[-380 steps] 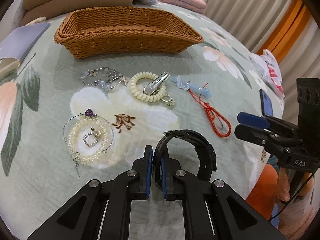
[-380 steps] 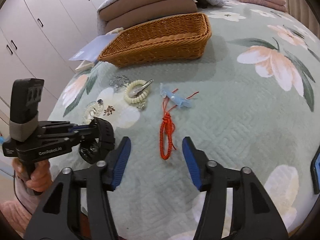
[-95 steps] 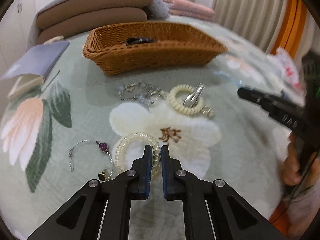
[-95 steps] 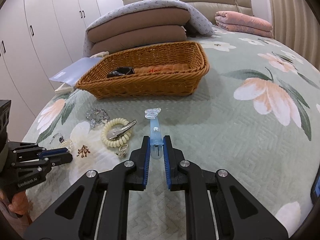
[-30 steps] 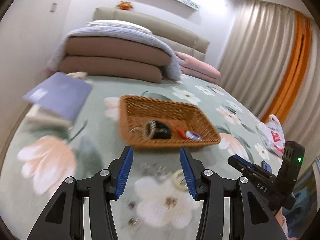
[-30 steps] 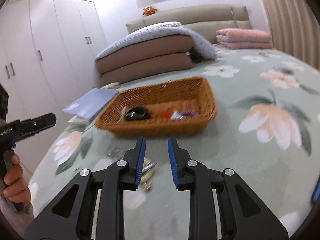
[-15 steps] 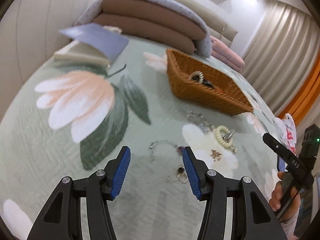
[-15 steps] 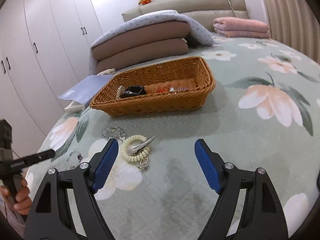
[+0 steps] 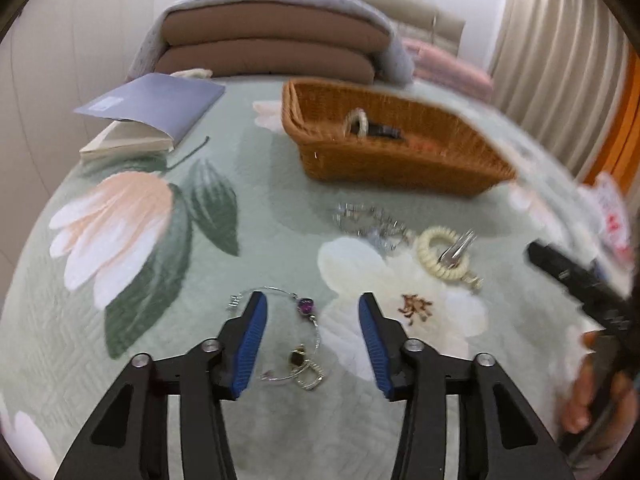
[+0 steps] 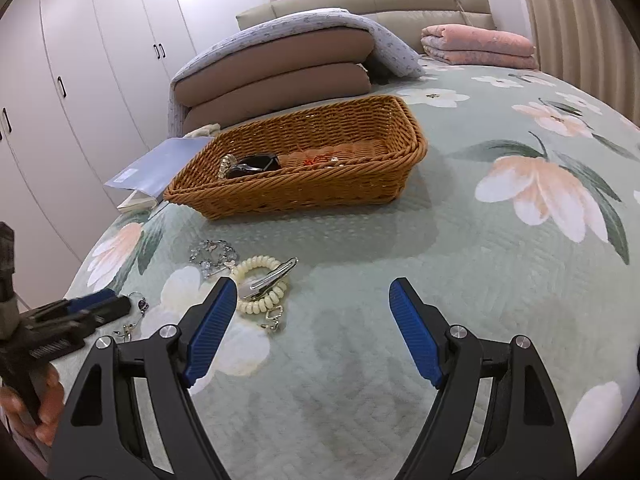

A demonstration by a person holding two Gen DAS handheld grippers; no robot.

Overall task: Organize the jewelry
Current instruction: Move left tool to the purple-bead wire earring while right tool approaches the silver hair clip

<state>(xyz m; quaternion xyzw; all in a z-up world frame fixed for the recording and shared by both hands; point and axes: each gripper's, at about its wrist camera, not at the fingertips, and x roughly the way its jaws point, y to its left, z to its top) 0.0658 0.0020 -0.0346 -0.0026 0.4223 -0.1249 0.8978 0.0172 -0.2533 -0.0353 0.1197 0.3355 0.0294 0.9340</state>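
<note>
My left camera looks steeply down past my left gripper (image 9: 311,334), close over the bedspread (image 9: 132,360). My right camera, to its right, sits higher and shallower. Both share the wicker basket (image 9: 384,160) ahead.

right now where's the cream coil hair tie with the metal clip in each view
Left wrist: the cream coil hair tie lies right of centre, on the bedspread, nearer than the wicker basket.
Right wrist: it lies left of centre, by the right gripper's left finger.
Shared landmark: the wicker basket.
</note>
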